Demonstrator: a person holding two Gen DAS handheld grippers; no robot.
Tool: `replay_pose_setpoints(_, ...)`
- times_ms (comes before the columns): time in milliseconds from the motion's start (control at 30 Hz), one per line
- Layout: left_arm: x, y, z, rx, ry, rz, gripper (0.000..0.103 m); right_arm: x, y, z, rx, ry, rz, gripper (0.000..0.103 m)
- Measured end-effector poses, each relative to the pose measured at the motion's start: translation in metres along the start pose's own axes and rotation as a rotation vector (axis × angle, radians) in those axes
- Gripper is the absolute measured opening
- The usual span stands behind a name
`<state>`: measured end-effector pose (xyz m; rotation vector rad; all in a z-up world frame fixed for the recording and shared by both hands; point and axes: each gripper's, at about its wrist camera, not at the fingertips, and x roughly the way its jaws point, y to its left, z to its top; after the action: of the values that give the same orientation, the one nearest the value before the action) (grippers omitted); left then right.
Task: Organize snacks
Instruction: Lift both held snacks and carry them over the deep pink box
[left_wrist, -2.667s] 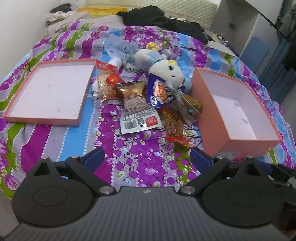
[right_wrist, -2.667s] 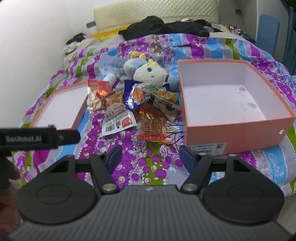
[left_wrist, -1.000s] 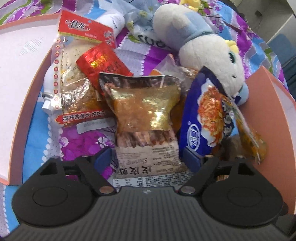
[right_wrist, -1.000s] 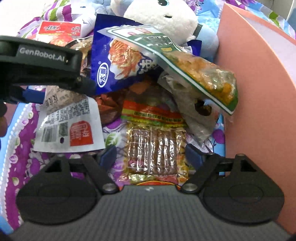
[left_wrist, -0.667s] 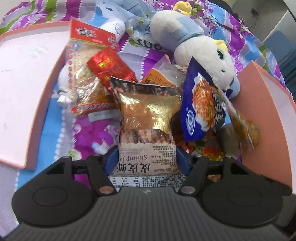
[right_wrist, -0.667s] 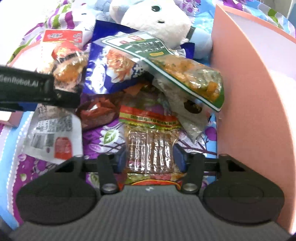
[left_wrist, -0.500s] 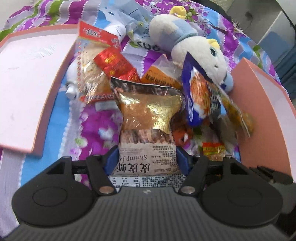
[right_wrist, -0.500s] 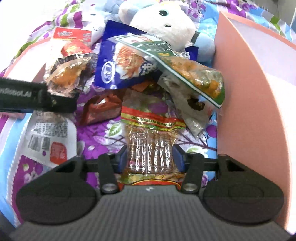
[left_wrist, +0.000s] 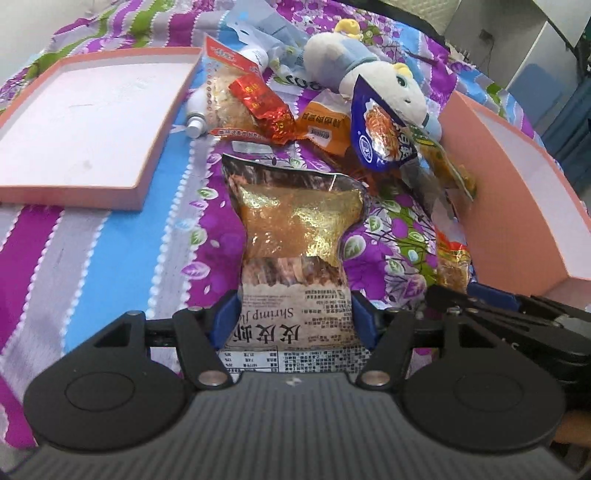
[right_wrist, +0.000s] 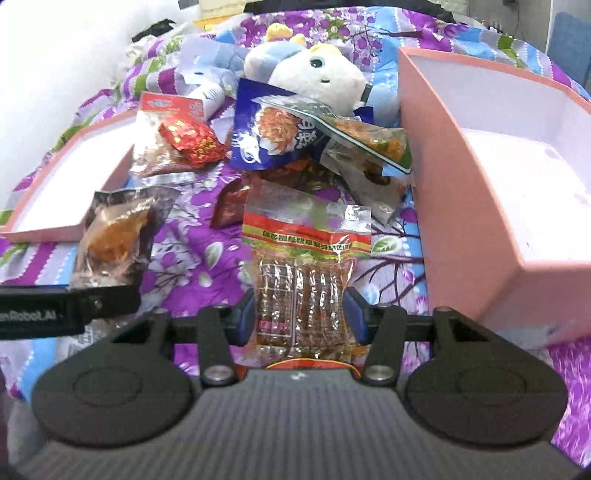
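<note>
The left tongs hold a shiny shrimp snack bag. The blue pads press on both sides of its bottom end. The bag is crinkly, with a gold foil patch in the middle and paper-look print lower down. It sticks out above the flowery purple bed cover.

The right tongs hold a clear packet of brown sticks. The blue pads squeeze its sides. The packet is flat and see-through, with a red, yellow and green band across the top.

The other snacks lie in a heap on the bed, between two pink boxes. A round blue bag leans on a soft white plush toy. A green-edged bag of orange bits lies on top of the blue one. A small red foil pack looks wrinkly and shiny. It sits on a long clear bag with a red top. An orange packet lies near the middle of the heap. A white bottle lies just beside the flat pink lid. The lid is shallow and white inside. The deep pink box stands at the right of the heap, made of stiff card with tall walls.
</note>
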<state>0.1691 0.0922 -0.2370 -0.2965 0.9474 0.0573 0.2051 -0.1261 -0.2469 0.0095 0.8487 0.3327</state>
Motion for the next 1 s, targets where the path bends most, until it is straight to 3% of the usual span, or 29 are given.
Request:
replay_pose_setpoints(400, -0.057, -0.022, -0.001, 0.027, -0.066, -0.046, 0.068, -0.078, 0.004, 0.007, -0.012, -0.158, 0.015, 0.052)
replay_pose_setpoints(733, -0.108, -0.059, 0.030, 0.082, -0.164, -0.094, 0.068, -0.144, -0.016, 0.035, 0.007, -0.324, -0.010, 0.052)
replay_pose_setpoints(1000, -0.145, -0.109, 0.075, 0.167, -0.263, -0.170, 0.068, -0.181, -0.040, 0.065, 0.008, -0.440, -0.073, 0.052)
